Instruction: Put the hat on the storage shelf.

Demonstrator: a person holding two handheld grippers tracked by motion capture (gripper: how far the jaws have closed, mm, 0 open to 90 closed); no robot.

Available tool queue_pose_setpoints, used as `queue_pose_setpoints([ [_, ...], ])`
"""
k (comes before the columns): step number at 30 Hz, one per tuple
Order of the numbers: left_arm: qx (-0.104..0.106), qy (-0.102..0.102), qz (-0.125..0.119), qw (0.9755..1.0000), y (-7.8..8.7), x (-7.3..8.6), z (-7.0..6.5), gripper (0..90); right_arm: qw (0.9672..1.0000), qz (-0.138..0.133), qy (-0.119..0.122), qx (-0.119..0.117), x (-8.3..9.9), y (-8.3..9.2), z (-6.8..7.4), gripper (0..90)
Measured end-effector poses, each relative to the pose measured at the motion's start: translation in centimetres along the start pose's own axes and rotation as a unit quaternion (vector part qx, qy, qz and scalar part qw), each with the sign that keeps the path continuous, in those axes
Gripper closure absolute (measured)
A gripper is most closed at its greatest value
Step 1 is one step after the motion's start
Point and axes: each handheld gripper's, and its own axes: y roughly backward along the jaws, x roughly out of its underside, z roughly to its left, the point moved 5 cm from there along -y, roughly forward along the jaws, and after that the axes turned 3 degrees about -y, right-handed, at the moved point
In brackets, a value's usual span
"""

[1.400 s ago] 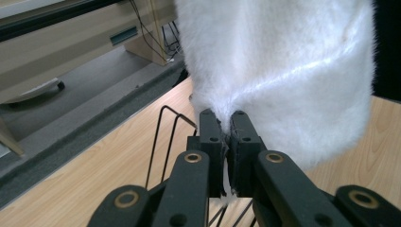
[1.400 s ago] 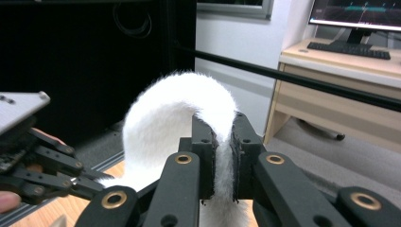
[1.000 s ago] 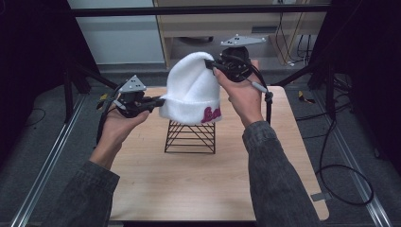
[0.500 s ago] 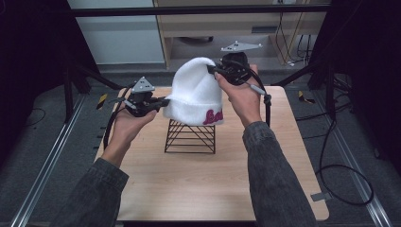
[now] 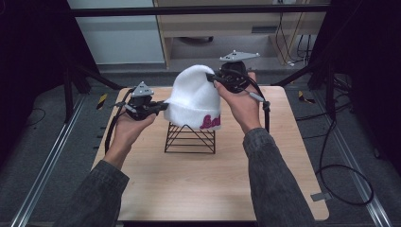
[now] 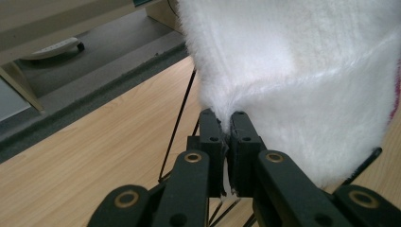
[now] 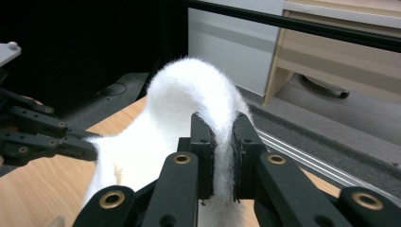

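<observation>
Your left hand-held gripper [image 5: 163,106] pinches the fluffy white knitted hat's [image 5: 194,97] brim; your right hand-held gripper [image 5: 210,77] clamps its crown above the black wire stand [image 5: 189,140].

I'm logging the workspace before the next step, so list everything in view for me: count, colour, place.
hat: one, white and fluffy with magenta lettering on the cuff, held over the stand at mid-table.
wire stand: one, black, on the table under the hat.
table: one, light wood, middle of the high view.
cabinet: one, beige, behind the table.
cables: several, black, on the floor to the right.
left claw: one, black, pinching the hat's cuff edge.
right claw: one, black, pinching the hat's crown.
hands: two, in grey sleeves, each holding a claw.
</observation>
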Motion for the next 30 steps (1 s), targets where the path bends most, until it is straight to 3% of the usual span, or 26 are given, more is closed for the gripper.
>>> queue_pose_setpoints([
  [4,-0.007,-0.007,0.004,0.9999,0.4,0.7,0.3,85.7,0.9999,0.007,0.011,-0.007,0.2,0.0,0.9,82.3],
  [8,-0.002,0.000,0.006,1.0000,0.3,1.7,0.6,85.7,0.9993,0.014,0.034,-0.010,0.4,-0.1,1.8,82.2],
  [22,-0.004,0.003,0.020,0.9998,-0.4,3.4,1.0,85.7,0.9981,0.043,0.041,-0.016,2.1,-0.7,1.8,81.8],
  [26,0.001,0.016,0.022,0.9996,-0.7,4.1,1.1,85.7,0.9977,0.056,0.038,-0.008,2.8,-1.1,1.2,82.2],
  [30,0.001,0.011,0.020,0.9997,-0.7,4.2,1.1,85.7,0.9978,0.054,0.037,-0.014,2.9,-1.0,1.4,82.3],
])
